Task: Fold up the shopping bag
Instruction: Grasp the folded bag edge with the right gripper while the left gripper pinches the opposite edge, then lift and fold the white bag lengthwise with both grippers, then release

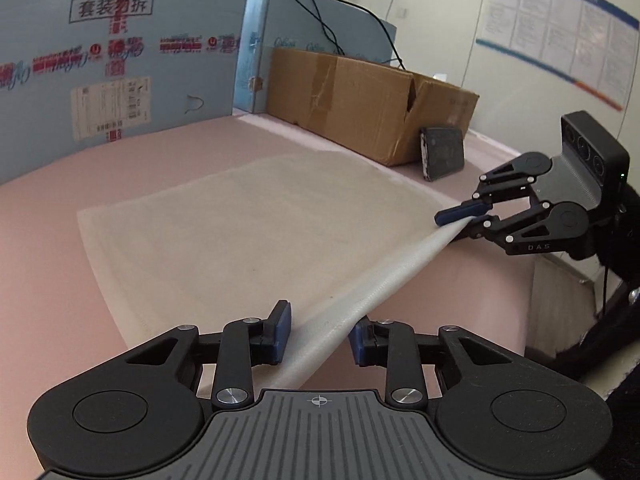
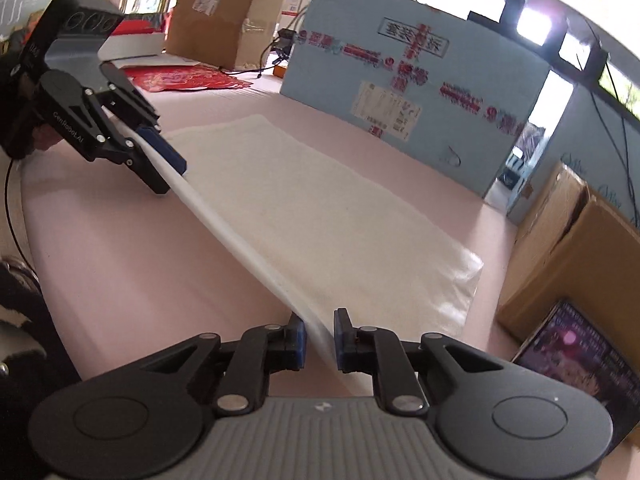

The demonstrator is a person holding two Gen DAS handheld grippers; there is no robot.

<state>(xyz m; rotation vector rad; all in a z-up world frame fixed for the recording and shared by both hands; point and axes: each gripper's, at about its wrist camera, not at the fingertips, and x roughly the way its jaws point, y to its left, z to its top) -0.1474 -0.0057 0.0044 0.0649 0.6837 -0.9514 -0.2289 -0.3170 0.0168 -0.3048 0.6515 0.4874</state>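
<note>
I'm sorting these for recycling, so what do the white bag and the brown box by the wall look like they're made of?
The white bag looks like matte non-woven fabric: its near edge shows a fine stitched or embossed texture. The brown box is plain corrugated cardboard, dull, creased and taped.

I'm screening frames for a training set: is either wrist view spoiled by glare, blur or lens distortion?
Left wrist view: evenly lit, sharp on the white shopping bag; the fisheye bends the blue foam board, and the wall poster is smeared. Right wrist view: windows blow out to white along the top, the bag's far corner shows sheen, and edges curve strongly.
</note>
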